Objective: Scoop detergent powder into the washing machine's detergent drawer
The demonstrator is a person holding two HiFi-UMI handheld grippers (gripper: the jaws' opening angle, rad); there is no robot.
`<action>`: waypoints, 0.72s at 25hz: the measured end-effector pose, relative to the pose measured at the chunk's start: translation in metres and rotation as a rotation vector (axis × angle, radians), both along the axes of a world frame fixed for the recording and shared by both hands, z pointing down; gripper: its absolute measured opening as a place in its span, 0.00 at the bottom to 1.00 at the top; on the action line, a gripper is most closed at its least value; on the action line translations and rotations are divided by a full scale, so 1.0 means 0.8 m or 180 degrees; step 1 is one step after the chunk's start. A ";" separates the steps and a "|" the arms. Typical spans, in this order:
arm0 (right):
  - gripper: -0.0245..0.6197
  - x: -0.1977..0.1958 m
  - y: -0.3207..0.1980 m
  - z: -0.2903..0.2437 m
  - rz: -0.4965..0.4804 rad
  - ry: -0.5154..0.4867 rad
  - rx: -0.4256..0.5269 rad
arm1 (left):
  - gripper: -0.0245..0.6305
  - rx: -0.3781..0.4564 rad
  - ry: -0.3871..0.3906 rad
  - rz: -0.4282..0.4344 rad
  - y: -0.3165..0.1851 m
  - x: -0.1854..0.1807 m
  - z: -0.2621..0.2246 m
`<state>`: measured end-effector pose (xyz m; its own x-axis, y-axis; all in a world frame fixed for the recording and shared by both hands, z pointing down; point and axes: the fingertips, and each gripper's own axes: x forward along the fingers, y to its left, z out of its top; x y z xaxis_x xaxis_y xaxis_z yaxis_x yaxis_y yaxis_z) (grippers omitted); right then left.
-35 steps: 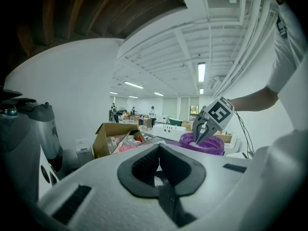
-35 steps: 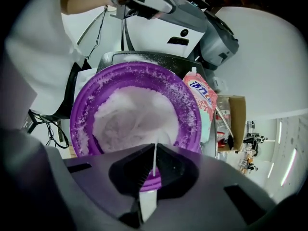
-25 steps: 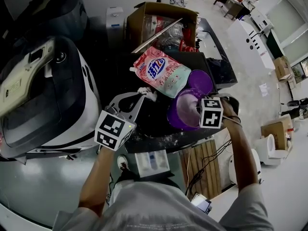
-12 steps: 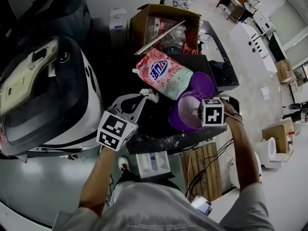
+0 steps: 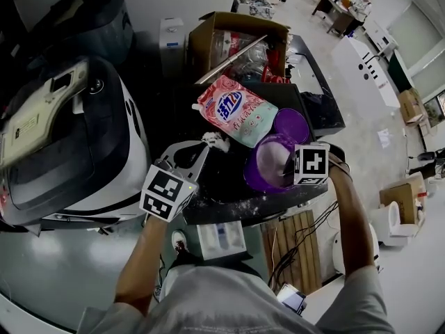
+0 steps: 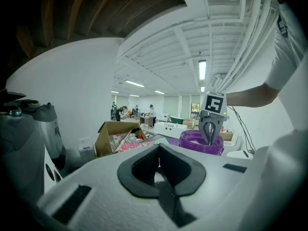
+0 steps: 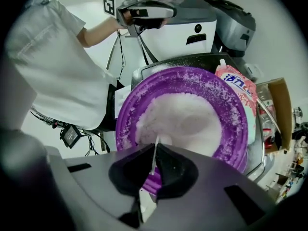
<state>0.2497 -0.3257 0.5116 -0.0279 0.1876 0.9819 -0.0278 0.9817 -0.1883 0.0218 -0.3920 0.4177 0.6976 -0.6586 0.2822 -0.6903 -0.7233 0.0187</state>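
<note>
- Here, the right gripper (image 7: 155,152) is clenched on the thin white handle of a scoop (image 7: 154,163). The handle is seen edge-on, pinched between the two jaws.
- The scoop's far end reaches down into a purple tub (image 5: 252,170). Its bowl cannot be made out against the white detergent powder (image 7: 185,117).
- The powder fills much of the tub's floor, and grains cling to the inner wall up to the rim.
- In the head view the right gripper's marker cube hangs over the tub's right edge.
- The tub stands on a dark top (image 5: 222,186), with its purple lid (image 5: 290,122) lying just behind it.
- A pink detergent bag (image 5: 236,110) lies flat on the same top, touching the tub's far-left side.
- The left gripper (image 6: 159,150) has its jaws closed together on nothing. It is held above the left part of the dark top, well apart from the tub.
- A small white clump of spilled powder (image 5: 217,139) lies near the left gripper's tips, by the bag's lower corner.
- A white detergent drawer (image 5: 221,236) with a blue part inside juts out below the near edge of the dark top, close to the person's chest.
- A white and black machine (image 5: 83,138) stands to the left, and an open cardboard box (image 5: 208,37) sits behind the bag.
</note>
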 end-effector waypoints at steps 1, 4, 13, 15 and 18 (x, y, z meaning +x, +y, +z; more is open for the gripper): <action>0.06 -0.001 0.001 -0.002 0.0020 -0.0036 -0.0012 | 0.05 0.0005 0.0003 0.0002 0.000 0.000 -0.001; 0.06 -0.004 0.006 -0.008 0.0105 -0.0148 -0.0087 | 0.05 0.0009 0.0017 0.0009 0.002 0.001 -0.002; 0.06 -0.015 0.022 -0.026 0.0275 -0.0471 -0.0260 | 0.05 0.0036 0.0049 0.0050 0.013 0.010 -0.010; 0.06 -0.015 0.021 -0.026 0.0293 -0.0514 -0.0243 | 0.05 0.0050 0.0042 0.0053 0.015 0.011 -0.013; 0.06 -0.018 0.016 -0.030 0.0386 -0.0682 -0.0208 | 0.05 0.0072 0.0029 0.0054 0.017 0.011 -0.016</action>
<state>0.2350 -0.3125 0.4876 -0.2601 0.2331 0.9370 -0.0973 0.9591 -0.2657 0.0309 -0.3784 0.4045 0.7111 -0.6528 0.2611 -0.6779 -0.7351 0.0084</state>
